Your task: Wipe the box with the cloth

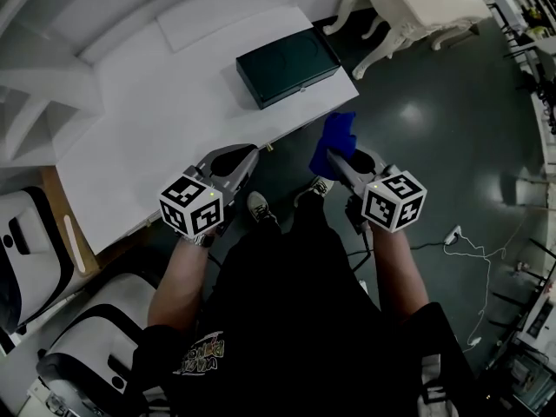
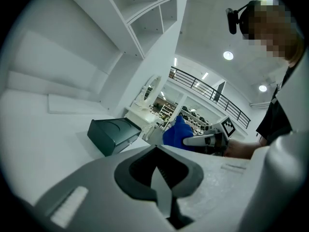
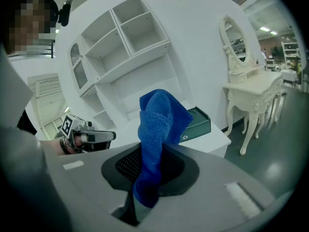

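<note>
The dark green box (image 1: 288,66) lies on the white table (image 1: 156,129), near its far right corner. Both grippers hang off the table's front edge, short of the box. My right gripper (image 1: 335,160) is shut on a blue cloth (image 1: 338,137), which stands up out of its jaws. The right gripper view shows the cloth (image 3: 158,129) pinched in the gripper (image 3: 144,198), with the box (image 3: 198,123) behind it. My left gripper (image 1: 249,155) is shut and holds nothing. In the left gripper view its jaws (image 2: 157,172) meet, and the box (image 2: 112,135) sits ahead to the left.
A flat white board (image 1: 221,11) lies on the table behind the box. White shelving (image 3: 120,47) rises at the table's back. An ornate white dressing table (image 1: 417,3) stands to the right on the dark floor. White chairs (image 1: 26,250) are at the left and cables (image 1: 469,241) at the right.
</note>
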Demonstrator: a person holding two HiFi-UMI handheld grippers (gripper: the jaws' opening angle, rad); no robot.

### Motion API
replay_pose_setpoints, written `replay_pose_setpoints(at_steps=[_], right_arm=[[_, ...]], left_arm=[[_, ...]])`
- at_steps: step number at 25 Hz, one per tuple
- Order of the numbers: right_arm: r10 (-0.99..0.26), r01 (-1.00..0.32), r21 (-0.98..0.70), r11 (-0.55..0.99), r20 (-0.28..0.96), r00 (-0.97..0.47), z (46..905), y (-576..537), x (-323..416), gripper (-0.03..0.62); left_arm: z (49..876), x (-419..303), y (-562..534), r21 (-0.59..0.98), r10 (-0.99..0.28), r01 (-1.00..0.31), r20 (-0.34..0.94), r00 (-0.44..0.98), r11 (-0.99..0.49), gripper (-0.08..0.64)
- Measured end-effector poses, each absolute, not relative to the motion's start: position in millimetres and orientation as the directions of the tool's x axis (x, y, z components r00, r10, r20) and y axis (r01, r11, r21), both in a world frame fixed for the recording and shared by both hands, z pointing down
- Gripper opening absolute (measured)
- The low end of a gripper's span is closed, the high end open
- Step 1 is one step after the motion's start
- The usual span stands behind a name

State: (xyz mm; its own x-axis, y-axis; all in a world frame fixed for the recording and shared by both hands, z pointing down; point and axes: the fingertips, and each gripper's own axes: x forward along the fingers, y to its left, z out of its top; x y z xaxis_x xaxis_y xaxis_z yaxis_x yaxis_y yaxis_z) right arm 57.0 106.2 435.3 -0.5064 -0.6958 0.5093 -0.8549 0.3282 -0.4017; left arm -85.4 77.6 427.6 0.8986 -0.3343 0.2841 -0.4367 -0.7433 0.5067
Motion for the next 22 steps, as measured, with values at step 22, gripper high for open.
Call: replay_pose_setpoints(at_steps=[22], right_arm=[[-0.697, -0.853, -0.408, 0.325, 0.506, -0.508, 438.0, 113.3, 51.0, 0.094]], left_arm=[[419.1, -82.8, 88.4, 0.482, -0.308, -0.416, 0.290, 0.906, -0.771, 0.002]])
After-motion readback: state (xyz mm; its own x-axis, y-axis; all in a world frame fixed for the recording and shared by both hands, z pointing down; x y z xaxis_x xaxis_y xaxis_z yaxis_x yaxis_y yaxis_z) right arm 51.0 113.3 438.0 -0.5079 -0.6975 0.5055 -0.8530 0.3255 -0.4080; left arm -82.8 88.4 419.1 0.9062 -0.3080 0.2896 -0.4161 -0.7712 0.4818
